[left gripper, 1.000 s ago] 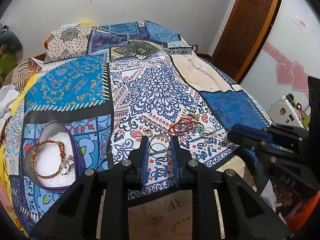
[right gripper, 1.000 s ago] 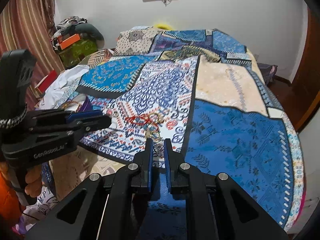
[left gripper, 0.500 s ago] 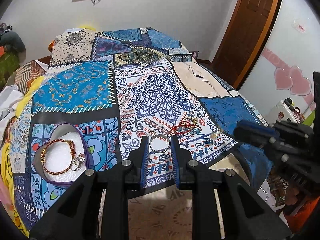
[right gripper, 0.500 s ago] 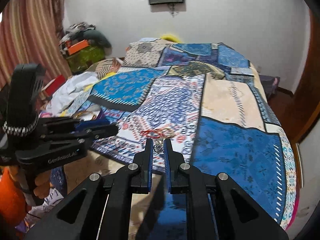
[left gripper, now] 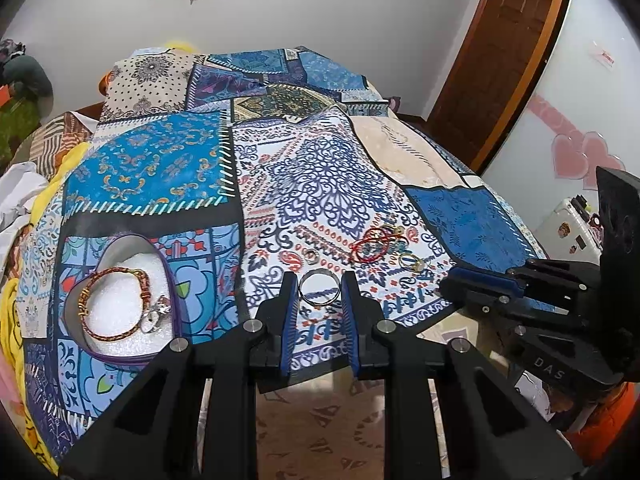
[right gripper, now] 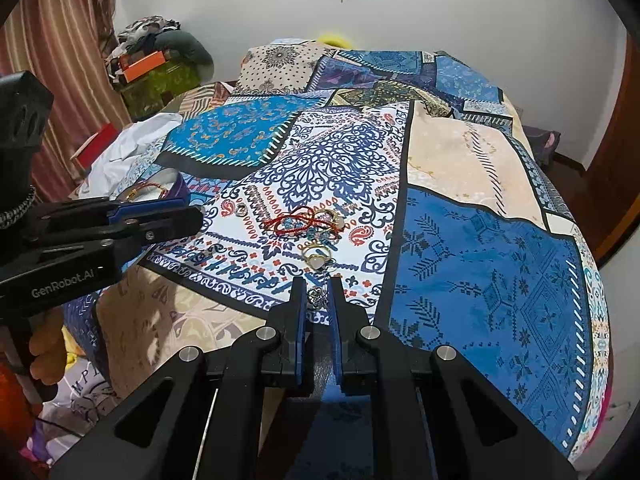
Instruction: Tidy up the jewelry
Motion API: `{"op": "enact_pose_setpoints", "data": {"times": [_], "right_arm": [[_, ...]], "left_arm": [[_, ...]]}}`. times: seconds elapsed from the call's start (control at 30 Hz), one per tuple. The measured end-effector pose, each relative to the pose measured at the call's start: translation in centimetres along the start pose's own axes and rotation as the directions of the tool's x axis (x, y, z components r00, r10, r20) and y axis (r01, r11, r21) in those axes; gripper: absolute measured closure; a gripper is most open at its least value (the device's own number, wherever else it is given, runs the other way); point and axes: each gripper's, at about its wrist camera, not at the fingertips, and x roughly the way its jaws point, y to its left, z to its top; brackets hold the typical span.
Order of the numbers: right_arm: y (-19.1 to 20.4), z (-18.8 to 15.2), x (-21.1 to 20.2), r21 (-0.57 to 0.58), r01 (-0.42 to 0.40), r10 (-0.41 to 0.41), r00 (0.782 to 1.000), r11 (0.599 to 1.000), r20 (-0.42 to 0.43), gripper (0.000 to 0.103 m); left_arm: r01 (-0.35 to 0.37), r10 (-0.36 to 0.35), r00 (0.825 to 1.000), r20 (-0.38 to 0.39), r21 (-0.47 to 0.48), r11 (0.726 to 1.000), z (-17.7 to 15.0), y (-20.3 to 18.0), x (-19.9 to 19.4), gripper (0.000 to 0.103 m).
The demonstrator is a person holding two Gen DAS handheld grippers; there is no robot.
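My left gripper (left gripper: 319,289) is shut on a silver bangle (left gripper: 319,288), held above the bed's front edge. A purple heart-shaped box (left gripper: 120,304) lies to its left, holding a red-gold bracelet (left gripper: 114,300) and a silver charm (left gripper: 154,314). My right gripper (right gripper: 317,295) is shut on a small silver filigree ring (right gripper: 316,295). A pile of jewelry lies on the bedspread ahead: red cord bracelets (right gripper: 296,222), gold rings (right gripper: 318,258) and a small ring (right gripper: 241,210). The pile also shows in the left wrist view (left gripper: 376,246).
The patchwork bedspread (right gripper: 480,280) covers the bed; its front edge hangs over a beige sheet (right gripper: 160,320). Pillows (left gripper: 152,80) lie at the far end. A wooden door (left gripper: 500,60) stands at the right, clutter and a curtain (right gripper: 60,80) at the left.
Both grippers have drawn back and risen slightly from the bed, each keeping its piece. The jewelry pile and box look farther ahead than before.
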Motion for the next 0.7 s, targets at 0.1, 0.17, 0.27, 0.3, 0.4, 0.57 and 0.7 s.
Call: {"op": "enact_pose_setpoints", "data": {"times": [0.1, 0.17, 0.27, 0.3, 0.4, 0.57, 0.7], "right_arm": [[0.1, 0.2, -0.3, 0.004, -0.016, 0.016, 1.000, 1.000, 0.008, 0.094], [0.2, 0.3, -0.7, 0.006, -0.019, 0.019, 1.000, 1.000, 0.022, 0.094], [0.5, 0.8, -1.4, 0.004, -0.029, 0.029, 0.998, 1.000, 0.049, 0.094], [0.6, 1.1, -1.7, 0.002, -0.031, 0.031, 0.998, 1.000, 0.059, 0.094], [0.8, 1.9, -2.5, -0.002, -0.046, 0.046, 0.995, 0.999, 0.091, 0.094], [2.1, 2.7, -2.5, -0.034, -0.058, 0.061, 0.992, 0.998, 0.108, 0.094], [2.9, 1.3, 1.0, -0.049, -0.078, 0.077, 0.997, 0.996, -0.020, 0.094]], "left_arm": [[0.007, -0.007, 1.000, -0.002, 0.017, 1.000, 0.0, -0.6, 0.1, 0.082], [0.011, -0.011, 1.000, 0.003, 0.016, 1.000, 0.0, -0.7, -0.1, 0.082], [0.003, -0.003, 1.000, 0.021, 0.004, 1.000, 0.2, -0.3, -0.6, 0.082], [-0.001, 0.001, 1.000, 0.026, -0.001, 1.000, 0.3, -0.1, -0.8, 0.082], [-0.017, 0.017, 0.999, 0.040, -0.017, 1.000, 0.4, 0.7, -1.4, 0.082], [-0.043, 0.045, 0.998, 0.042, -0.051, 0.998, -0.1, 2.3, -2.0, 0.082], [-0.052, 0.054, 0.998, 0.036, -0.067, 0.996, -0.6, 3.1, -2.2, 0.082]]}}
